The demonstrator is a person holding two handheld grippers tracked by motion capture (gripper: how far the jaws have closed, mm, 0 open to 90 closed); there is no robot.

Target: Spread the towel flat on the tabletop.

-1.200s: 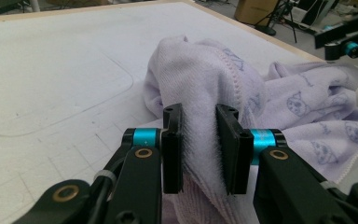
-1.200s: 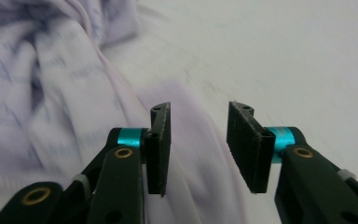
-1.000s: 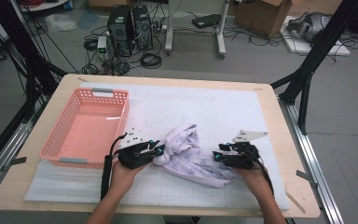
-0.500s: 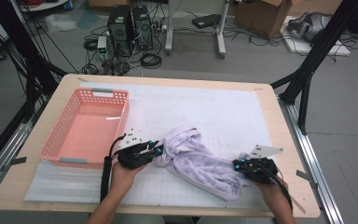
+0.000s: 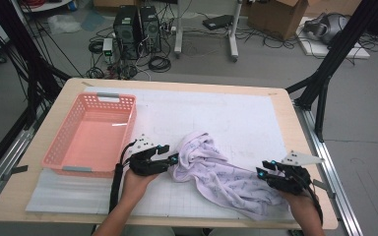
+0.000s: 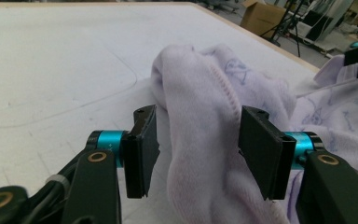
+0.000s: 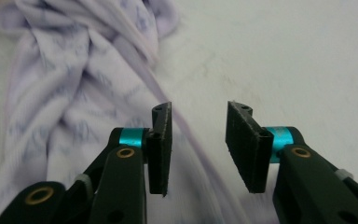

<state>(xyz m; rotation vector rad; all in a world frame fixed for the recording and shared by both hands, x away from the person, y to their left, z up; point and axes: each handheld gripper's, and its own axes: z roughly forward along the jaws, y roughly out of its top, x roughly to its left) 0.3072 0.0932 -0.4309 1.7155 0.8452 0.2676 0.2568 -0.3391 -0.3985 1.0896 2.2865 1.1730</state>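
lavender printed garment (image 5: 216, 169) lying crumpled on the white gridded mat (image 5: 236, 118), stretched from near the mat's middle down toward the table's near right edge. pale purple fabric, small darker prints, one stitched seam visible in the left gripper view.

left gripper (image 5: 173, 158) at the garment's left end, held in the person's left hand (image 5: 137, 181), pointing right. jaws just opened, now standing moderately apart. in the left gripper view, a raised fold of the garment (image 6: 200, 121) standing between the two pads; clear gap at the left pad, cloth close against or just touching the right pad, no pinch seen. fold released, not gripped.

right gripper (image 5: 265, 169) at the garment's near right end, in the right hand (image 5: 302, 209), pointing left. jaws closed and then reopened within the last moment, now moderately apart. in the right gripper view, nothing caught between the pads; garment (image 7: 79, 102) spread below and to the left of them, a thin hem edge running underneath the gap, bare mat (image 7: 284, 60) to the right. picture somewhat blurred here.

pink plastic basket (image 5: 61, 147) on the left part of the wooden table (image 5: 295, 128), just beside the left gripper, apart from the garment. a grey strip at its far rim and another at its near rim.

computer towers (image 5: 138, 24), cables and a cardboard box (image 5: 275, 14) on the floor beyond the table.
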